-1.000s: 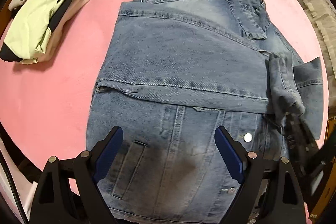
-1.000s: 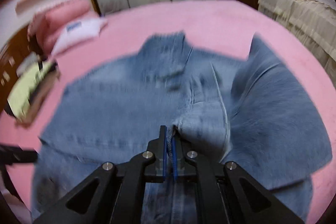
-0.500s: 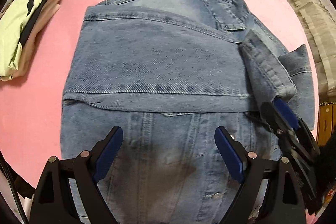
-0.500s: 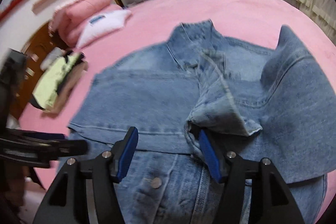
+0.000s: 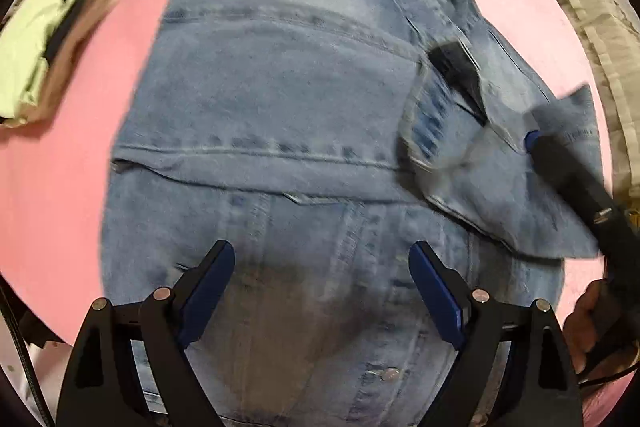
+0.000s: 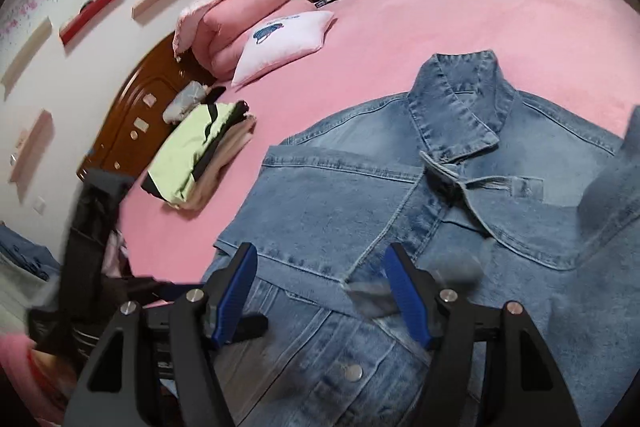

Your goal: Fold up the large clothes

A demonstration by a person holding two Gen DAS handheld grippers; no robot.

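Jacket lies flat on the pink bed, collar at the far end, one sleeve folded across the chest.

Your left claw points almost straight down over the jacket's near half; jaws stand wide, nothing between them, released. Its view is motion-blurred, so seams and the button read soft. The near hem is cut off behind the claw body.

Your right claw has jaws opening; the pads press on no cloth. Just past the right finger a grey-blue smear covers the sleeve cuff; too blurred to tell how it lies.

The left view shows the right claw as a dark blurred bar at far right, with part of your hand at the frame edge. It hides the jacket's right shoulder there.

Only the right view shows the pillows, headboard and wall shelves. Both show the folded pile, left of the jacket and well apart from it.

The jacket's right edge is cut off in the right view.
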